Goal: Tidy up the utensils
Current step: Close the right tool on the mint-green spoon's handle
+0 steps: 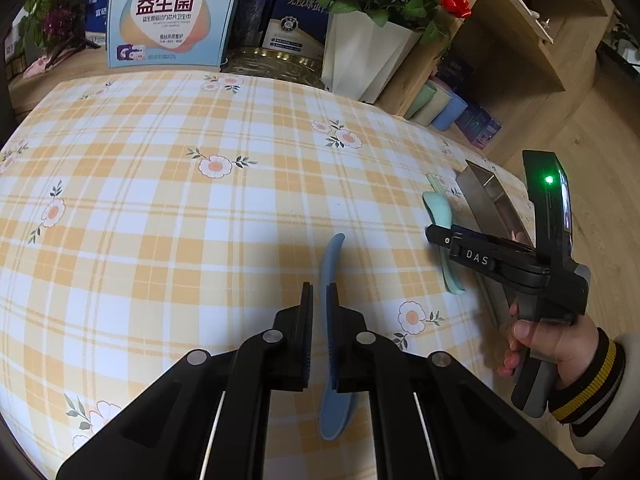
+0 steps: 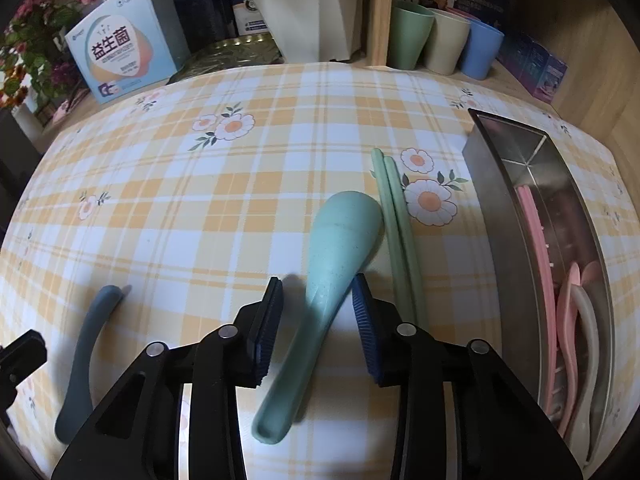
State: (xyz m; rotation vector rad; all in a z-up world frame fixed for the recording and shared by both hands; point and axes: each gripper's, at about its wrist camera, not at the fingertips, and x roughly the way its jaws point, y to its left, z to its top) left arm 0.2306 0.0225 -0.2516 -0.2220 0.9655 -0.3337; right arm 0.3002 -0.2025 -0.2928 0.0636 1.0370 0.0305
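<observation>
Blue spoon [image 1: 329, 320] lengthwise in left gripper [image 1: 320, 300] — handle pointing away, bowl nearest

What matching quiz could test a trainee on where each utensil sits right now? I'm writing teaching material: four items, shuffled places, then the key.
Items:
1. blue spoon
2. green spoon
3. green chopsticks
4. pink utensils

Places:
A. inside the steel tray
B. between the right gripper jaws, pads not yet pressing
C. clamped in the left gripper
D. flat on the tablecloth, between green spoon and tray

Pairs: 1-C, 2-B, 3-D, 4-A
</observation>
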